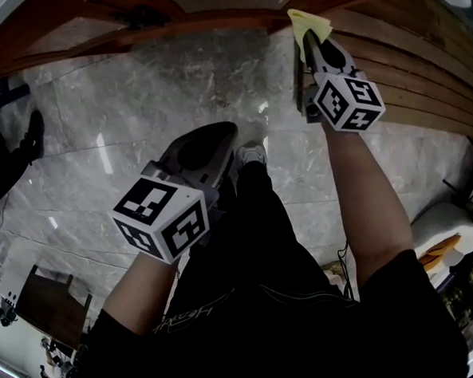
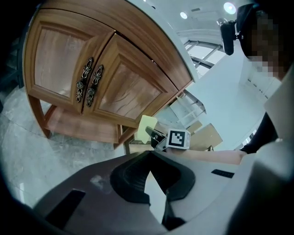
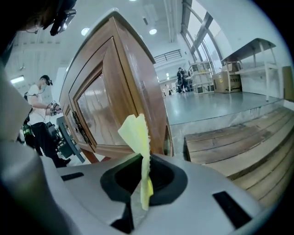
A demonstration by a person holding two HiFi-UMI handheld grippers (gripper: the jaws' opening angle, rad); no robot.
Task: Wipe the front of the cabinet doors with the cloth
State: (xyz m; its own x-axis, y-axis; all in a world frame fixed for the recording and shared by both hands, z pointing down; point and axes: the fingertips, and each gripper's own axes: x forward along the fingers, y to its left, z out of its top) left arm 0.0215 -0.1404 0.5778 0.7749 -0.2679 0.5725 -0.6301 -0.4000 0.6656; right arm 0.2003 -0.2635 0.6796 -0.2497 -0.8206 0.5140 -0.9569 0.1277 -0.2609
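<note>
The wooden cabinet [image 2: 105, 69] stands on legs on the marble floor, and its two doors, with ornate dark handles [image 2: 89, 81], are closed. My right gripper [image 1: 306, 40] is shut on a yellow cloth [image 1: 308, 20], held up near the cabinet's right front corner [image 3: 138, 87]. The cloth [image 3: 137, 133] sticks up from between the jaws and hangs apart from the wood. Lower and further back, over the floor, my left gripper [image 1: 227, 133] is shut and holds nothing. From the left gripper view, the cloth [image 2: 146, 127] and the right gripper [image 2: 156, 135] show beside the cabinet's leg.
A slatted wooden platform [image 1: 409, 78] lies on the floor right of the cabinet. The person's white shoe [image 1: 252, 153] is under the left gripper. A dark wooden piece [image 1: 52, 303] sits at lower left. Another person [image 3: 39, 114] stands left of the cabinet.
</note>
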